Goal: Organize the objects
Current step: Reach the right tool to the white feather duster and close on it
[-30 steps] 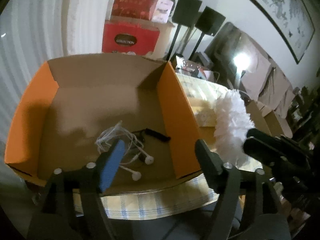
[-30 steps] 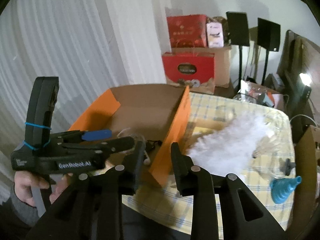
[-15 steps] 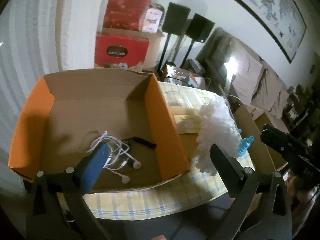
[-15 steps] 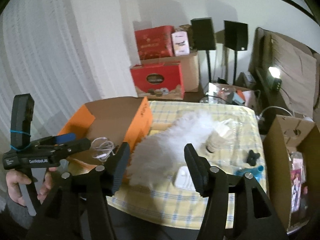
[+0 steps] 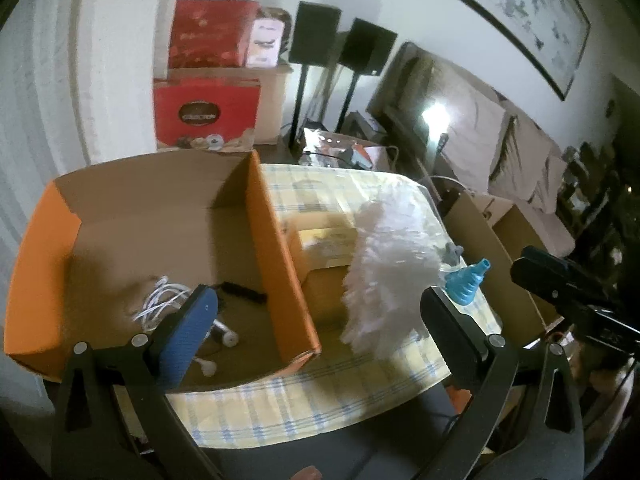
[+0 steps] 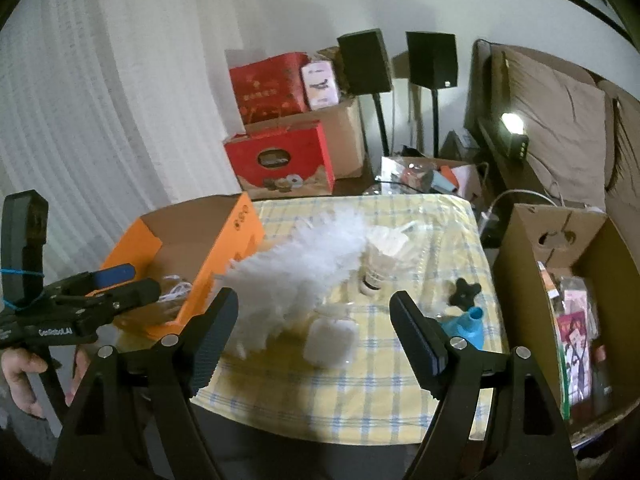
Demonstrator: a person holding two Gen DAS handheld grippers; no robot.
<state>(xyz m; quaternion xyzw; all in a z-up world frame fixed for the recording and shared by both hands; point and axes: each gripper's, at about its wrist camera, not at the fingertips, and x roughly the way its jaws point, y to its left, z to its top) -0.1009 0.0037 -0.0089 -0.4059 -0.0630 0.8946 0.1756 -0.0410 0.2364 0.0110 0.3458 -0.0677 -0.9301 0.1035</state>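
An open orange cardboard box [image 5: 280, 260] [image 6: 224, 256] sits on the left of a yellow checked table [image 5: 304, 396] [image 6: 372, 380]. Inside it lie white earphones [image 5: 168, 304] and a small black item [image 5: 244, 291]. A white feather duster [image 5: 392, 256] [image 6: 300, 272] lies on the table beside the box. My left gripper [image 5: 316, 320] hangs open before the box's near edge, holding nothing. My right gripper [image 6: 320, 332] is open and empty above the table's front, over a white case [image 6: 330, 342]. A blue funnel [image 6: 466, 326] [image 5: 466, 284], a black knob [image 6: 464, 292] and a small bottle [image 6: 376, 270] lie on the right.
A brown cardboard box [image 6: 568, 300] of packets stands right of the table. Red gift boxes [image 6: 280, 160], speakers on stands [image 6: 432, 60] and a sofa [image 6: 560, 128] lie behind. A white curtain [image 6: 100, 120] hangs at the left. A hand [image 6: 20, 376] holds the left gripper.
Both grippers have pulled back and up from the box, and both have opened wider. More of the table, the duster and the small items shows now.
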